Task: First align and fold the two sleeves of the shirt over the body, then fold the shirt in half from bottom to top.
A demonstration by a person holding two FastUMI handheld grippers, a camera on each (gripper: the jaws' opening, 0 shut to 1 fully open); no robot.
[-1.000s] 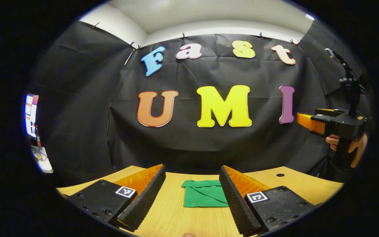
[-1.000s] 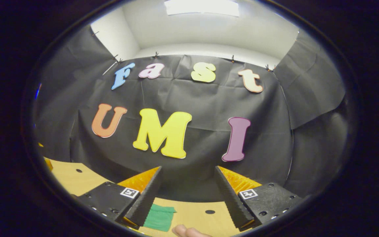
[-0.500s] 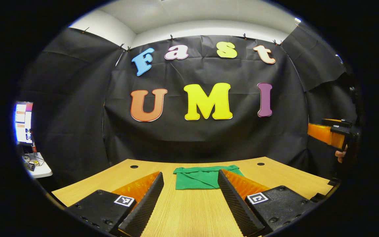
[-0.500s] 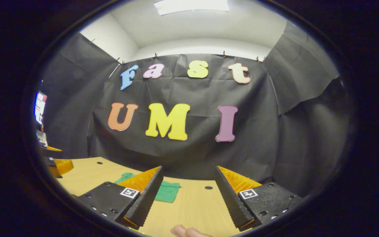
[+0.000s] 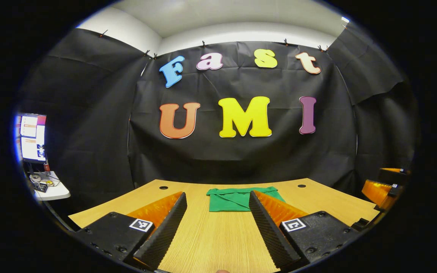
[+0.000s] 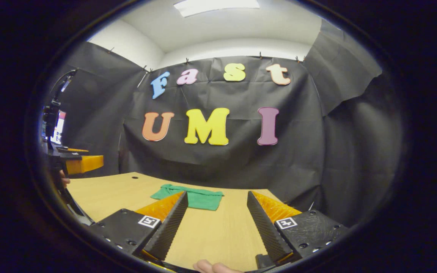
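The green shirt (image 5: 233, 200) lies folded into a small flat rectangle near the far edge of the wooden table (image 5: 214, 242). In the left gripper view my left gripper (image 5: 217, 212) stands open above the table's near part, well short of the shirt, with nothing between its fingers. The right gripper view shows the same shirt (image 6: 192, 197) ahead and to the left, and my right gripper (image 6: 215, 210) open and empty over bare wood. The right gripper's body (image 5: 383, 187) shows at the right edge of the left gripper view. The left gripper (image 6: 78, 163) shows at the far left of the right gripper view, held by a hand.
Black cloth walls close the booth behind and beside the table. A screen (image 5: 30, 136) and a small white side table (image 5: 49, 189) with small items stand off to the left. Round holes (image 5: 163, 187) sit in the tabletop near its far edge.
Both grippers have drawn back and levelled, so more tabletop and the whole folded shirt come into sight. The right gripper has sunk lower at the left gripper view's right edge.
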